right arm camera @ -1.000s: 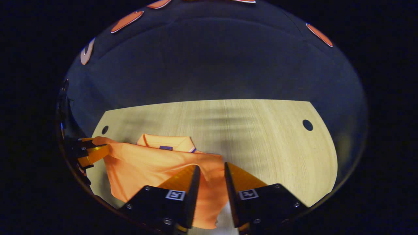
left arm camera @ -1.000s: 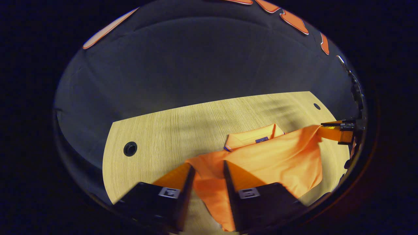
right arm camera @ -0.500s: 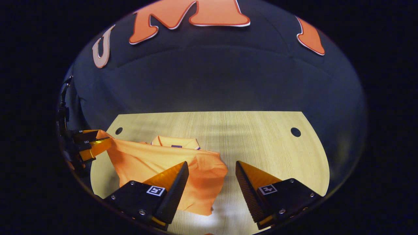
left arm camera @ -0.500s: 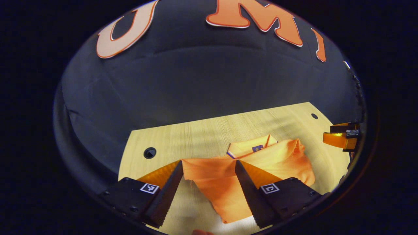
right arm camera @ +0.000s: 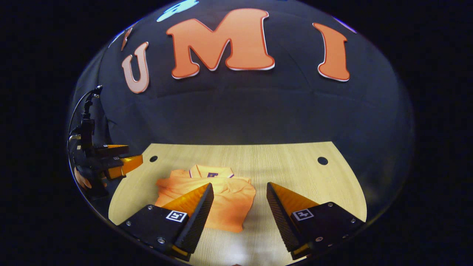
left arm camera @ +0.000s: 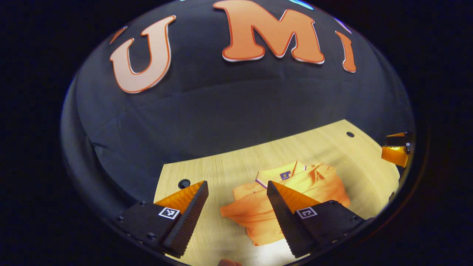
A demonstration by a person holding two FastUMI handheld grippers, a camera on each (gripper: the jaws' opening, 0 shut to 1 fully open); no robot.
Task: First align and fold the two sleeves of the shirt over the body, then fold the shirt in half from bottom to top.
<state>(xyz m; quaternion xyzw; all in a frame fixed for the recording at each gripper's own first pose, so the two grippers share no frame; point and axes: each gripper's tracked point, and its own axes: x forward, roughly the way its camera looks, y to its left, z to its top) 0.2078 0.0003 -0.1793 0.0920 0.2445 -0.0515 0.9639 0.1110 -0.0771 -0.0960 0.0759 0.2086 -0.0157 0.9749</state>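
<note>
Both the left gripper (left arm camera: 236, 192) and the right gripper (right arm camera: 239, 192) have let go and lifted, jaws spread and empty, leaving the orange collared polo shirt (right arm camera: 210, 197) lying folded on the pale wooden table (right arm camera: 295, 166), so the final fold looks done.

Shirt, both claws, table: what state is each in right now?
Shirt: lying loose on the table, bunched into a compact, wrinkled fold, collar showing at the far edge, held by nothing.
Left claw: open, raised off the shirt.
Right claw: open, raised off the shirt.
Table: bare wood around the shirt, with a round hole near each far corner.
</note>
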